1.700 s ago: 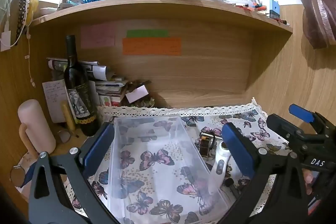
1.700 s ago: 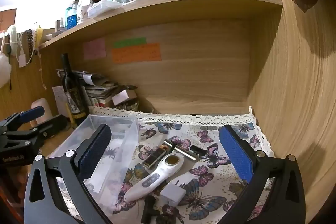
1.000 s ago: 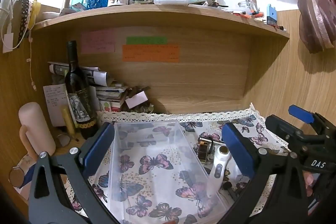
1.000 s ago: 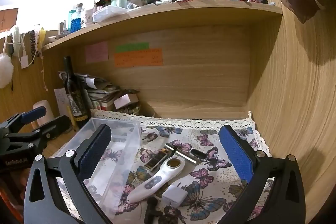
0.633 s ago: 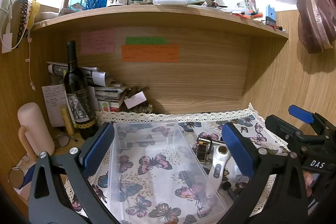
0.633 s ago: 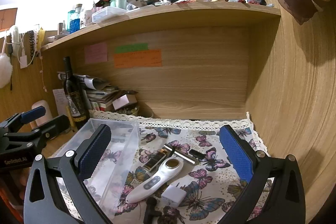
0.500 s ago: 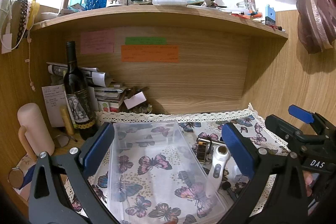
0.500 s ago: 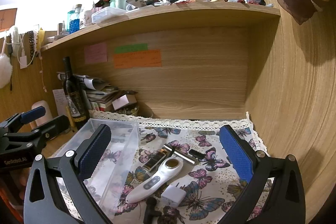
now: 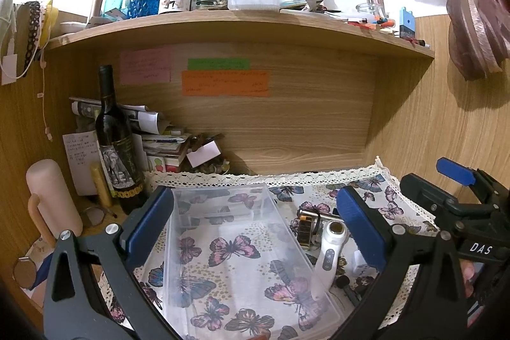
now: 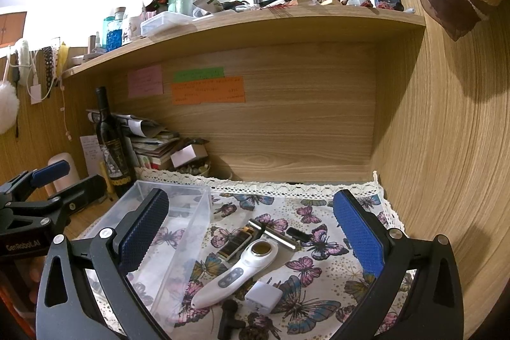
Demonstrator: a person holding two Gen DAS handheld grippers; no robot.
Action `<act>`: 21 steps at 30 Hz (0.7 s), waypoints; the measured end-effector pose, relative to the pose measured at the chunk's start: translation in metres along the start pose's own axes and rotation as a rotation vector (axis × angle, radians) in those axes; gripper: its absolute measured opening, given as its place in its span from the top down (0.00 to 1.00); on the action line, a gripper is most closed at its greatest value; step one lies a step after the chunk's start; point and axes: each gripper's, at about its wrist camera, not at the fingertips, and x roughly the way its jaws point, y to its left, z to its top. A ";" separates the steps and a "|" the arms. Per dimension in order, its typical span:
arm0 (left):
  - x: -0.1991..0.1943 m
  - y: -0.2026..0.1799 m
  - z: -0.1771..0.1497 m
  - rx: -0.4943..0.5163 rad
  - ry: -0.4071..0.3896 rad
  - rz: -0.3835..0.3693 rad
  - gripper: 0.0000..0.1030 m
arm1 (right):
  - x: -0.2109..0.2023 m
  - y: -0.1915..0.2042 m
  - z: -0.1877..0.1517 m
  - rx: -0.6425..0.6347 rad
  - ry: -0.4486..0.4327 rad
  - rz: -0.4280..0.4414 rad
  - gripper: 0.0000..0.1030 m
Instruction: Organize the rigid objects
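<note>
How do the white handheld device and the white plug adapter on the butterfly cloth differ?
The handheld device is long and slim, with a round amber head and buttons on its handle; the plug adapter is a short plain block with prongs. The device lies beside the clear bin; the adapter lies farther from it. Both are white, lie loose on the cloth, ungripped.

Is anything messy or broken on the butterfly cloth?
Nothing looks broken or spilled. The clear bin is empty, while the white handheld device, white charger and small dark gadgets lie scattered at angles on the cloth beside it.
</note>
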 end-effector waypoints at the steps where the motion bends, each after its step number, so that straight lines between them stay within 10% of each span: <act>1: 0.000 0.000 0.000 0.001 -0.002 0.002 0.00 | 0.000 0.000 0.001 0.000 0.000 0.000 0.00; 21: 0.000 -0.001 -0.001 0.008 -0.006 -0.011 0.00 | 0.000 0.003 0.001 -0.005 0.000 -0.003 0.00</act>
